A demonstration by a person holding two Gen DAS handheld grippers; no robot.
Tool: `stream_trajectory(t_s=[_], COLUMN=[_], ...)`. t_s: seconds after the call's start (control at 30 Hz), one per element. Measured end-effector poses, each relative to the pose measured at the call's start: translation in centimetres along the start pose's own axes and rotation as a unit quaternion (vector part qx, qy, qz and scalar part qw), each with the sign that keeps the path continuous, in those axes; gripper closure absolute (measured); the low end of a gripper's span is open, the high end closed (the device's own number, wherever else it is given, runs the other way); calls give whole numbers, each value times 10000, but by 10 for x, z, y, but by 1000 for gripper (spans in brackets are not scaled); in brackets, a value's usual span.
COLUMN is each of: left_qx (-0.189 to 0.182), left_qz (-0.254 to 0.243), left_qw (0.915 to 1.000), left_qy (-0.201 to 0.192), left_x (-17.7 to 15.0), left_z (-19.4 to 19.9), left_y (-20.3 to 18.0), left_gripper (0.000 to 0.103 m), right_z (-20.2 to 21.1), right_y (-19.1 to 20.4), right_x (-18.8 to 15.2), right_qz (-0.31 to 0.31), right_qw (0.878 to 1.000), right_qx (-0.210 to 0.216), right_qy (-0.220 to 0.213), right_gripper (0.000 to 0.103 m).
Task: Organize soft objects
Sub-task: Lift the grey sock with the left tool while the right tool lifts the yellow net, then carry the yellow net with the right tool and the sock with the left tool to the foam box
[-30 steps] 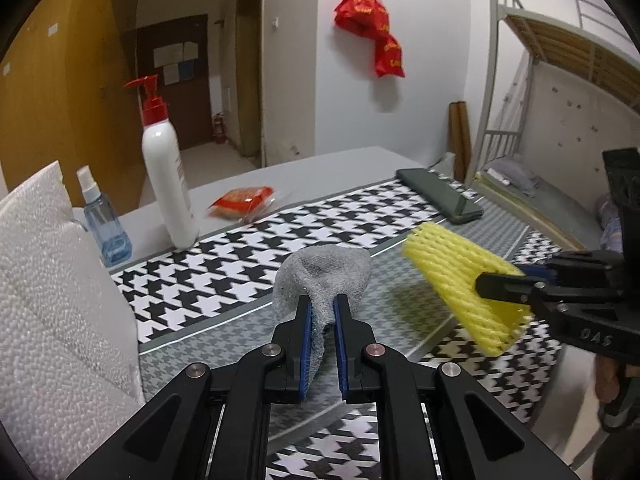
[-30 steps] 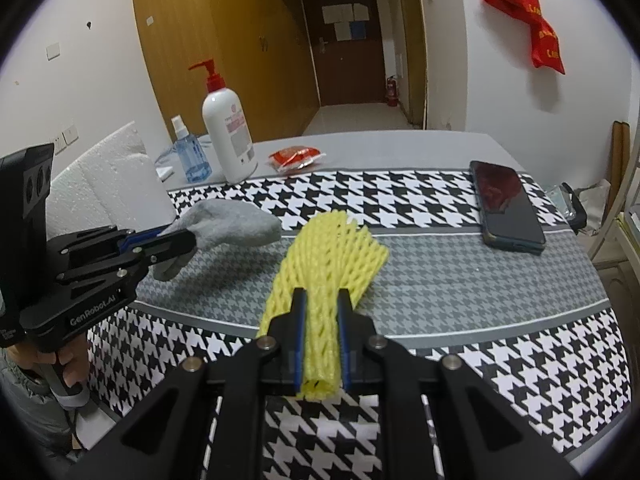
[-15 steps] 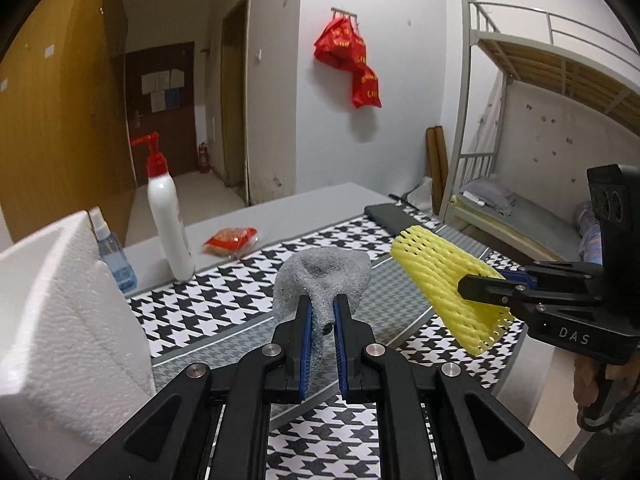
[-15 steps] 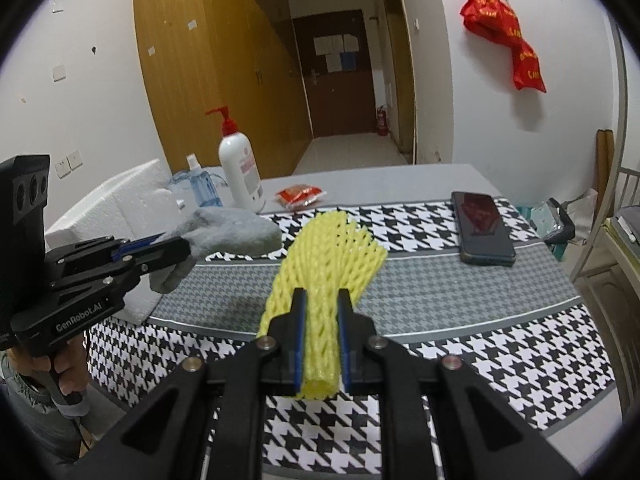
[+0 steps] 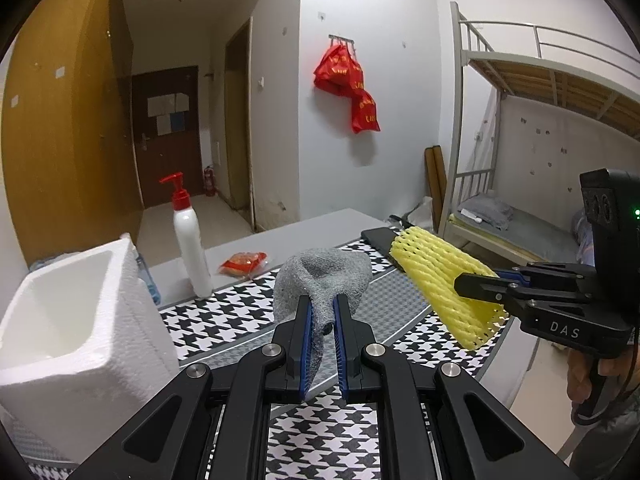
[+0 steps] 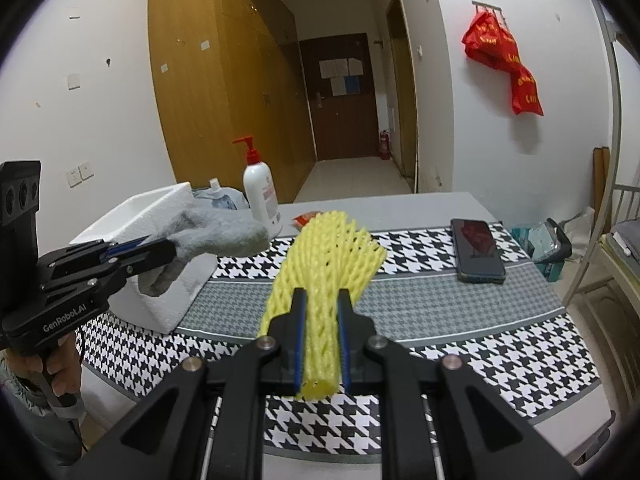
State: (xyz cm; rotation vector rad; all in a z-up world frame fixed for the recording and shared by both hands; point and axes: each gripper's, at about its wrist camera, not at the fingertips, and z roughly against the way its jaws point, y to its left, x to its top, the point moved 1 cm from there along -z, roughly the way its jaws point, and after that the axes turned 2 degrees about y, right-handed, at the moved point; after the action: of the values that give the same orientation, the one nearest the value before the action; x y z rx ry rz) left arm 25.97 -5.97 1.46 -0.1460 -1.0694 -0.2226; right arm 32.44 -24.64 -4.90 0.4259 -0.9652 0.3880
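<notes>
Above the houndstooth table (image 6: 460, 308), we clamp a grey sock (image 5: 324, 276) in our left gripper (image 5: 321, 314) beside the white foam box (image 5: 72, 344), while our right gripper (image 6: 322, 312) pinches a yellow foam net (image 6: 332, 252) farther from that box

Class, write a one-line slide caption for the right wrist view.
Right gripper clamps a yellow foam net sleeve above the houndstooth tablecloth.

left gripper (image 5: 321, 312), right gripper (image 6: 322, 308) both clamped, raised.
</notes>
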Motion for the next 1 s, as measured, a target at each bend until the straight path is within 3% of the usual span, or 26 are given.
stream_trajectory(t_s=[0.53, 1.0], left_qx=[209, 596], left_qz=[-45, 13], left_qw=[9991, 9967], left_qy=[-368, -544], left_x=[1, -3], left_z=[46, 76], left_y=[2, 15], left_gripper=[92, 92], right_z=[34, 37], right_y=[24, 41], right_x=[4, 8], right_qz=[177, 305], right_qw=[9991, 9974], right_qx=[105, 364], right_qy=[-377, -542], right_gripper=[86, 86])
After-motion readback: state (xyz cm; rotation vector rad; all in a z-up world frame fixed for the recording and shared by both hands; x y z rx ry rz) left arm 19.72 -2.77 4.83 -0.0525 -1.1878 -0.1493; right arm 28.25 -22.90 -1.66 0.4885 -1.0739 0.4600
